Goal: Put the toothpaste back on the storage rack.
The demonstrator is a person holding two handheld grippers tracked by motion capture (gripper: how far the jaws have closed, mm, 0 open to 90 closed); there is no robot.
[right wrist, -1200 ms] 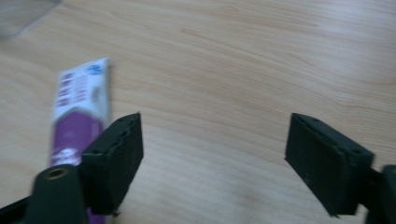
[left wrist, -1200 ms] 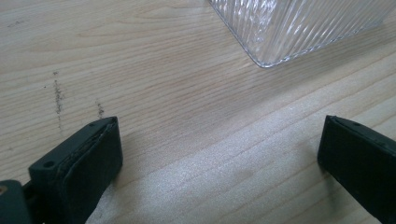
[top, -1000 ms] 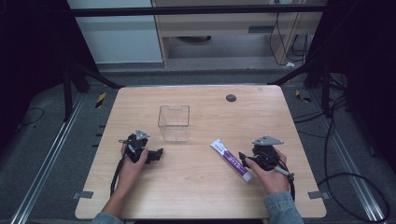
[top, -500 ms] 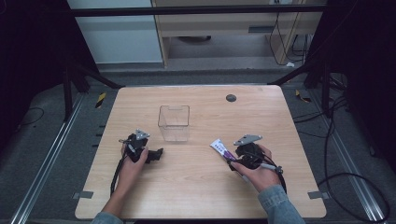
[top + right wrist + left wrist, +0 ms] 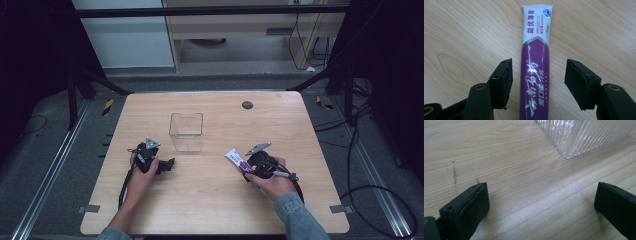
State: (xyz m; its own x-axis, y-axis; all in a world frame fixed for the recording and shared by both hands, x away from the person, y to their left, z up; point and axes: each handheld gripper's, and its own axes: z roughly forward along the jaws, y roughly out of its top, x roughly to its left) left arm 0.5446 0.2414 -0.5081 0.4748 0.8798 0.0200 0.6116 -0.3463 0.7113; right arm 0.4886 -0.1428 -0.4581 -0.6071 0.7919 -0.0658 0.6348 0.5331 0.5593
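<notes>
two spread fingers [image 5: 503, 82] of the right gripper [image 5: 537, 83] straddle the toothpaste tube [image 5: 536, 62], its long axis running between them, untouched.

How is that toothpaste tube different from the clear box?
The toothpaste tube is opaque purple and white; the clear plastic box is see-through. The tube lies flat between the right gripper jaws; the box stands upright, open-topped and untouched. Both rest on the wooden table.
</notes>
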